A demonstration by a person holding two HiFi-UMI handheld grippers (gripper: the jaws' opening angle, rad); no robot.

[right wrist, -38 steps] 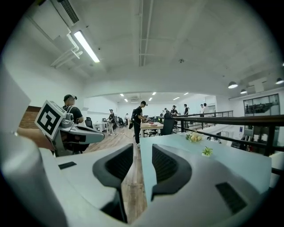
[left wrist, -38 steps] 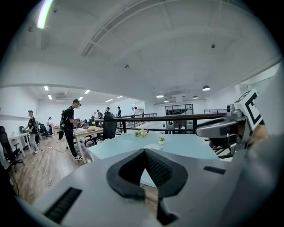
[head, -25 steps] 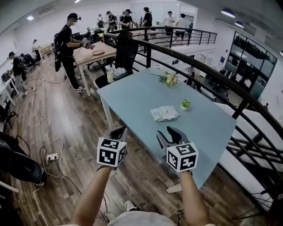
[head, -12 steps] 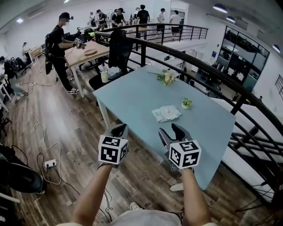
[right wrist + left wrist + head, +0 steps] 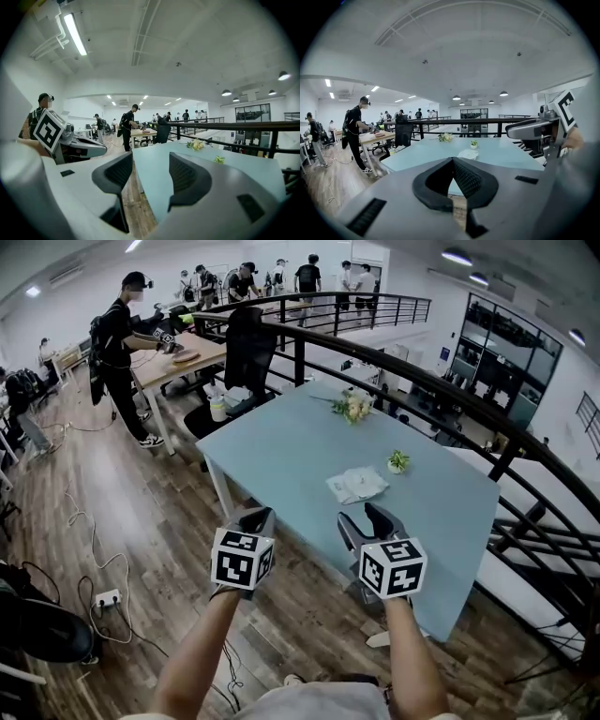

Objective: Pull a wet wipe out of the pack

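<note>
In the head view, a pale blue table (image 5: 281, 442) sits by a black railing (image 5: 422, 381). The pack of wipes (image 5: 356, 487) lies flat on the table, near the middle. A small green plant (image 5: 398, 462) stands near the pack at 2 o'clock from it. A bunch of flowers (image 5: 354, 407) lies farther off at 12 o'clock. Both grippers hang over the near edge of the table, well apart from the pack. The left gripper (image 5: 255, 517) is at 8 o'clock from the pack. The right gripper (image 5: 366, 519) is at 6 o'clock from it.

In the left gripper view, the jaws are pressed together at the tips with nothing between them. The pack shows just above the tips, at 1 o'clock, far out on the table.

In the right gripper view, the jaws are spread wide and have just been opening. Nothing is between them, only the table edge and the wooden floor (image 5: 136, 206) beyond.
</note>
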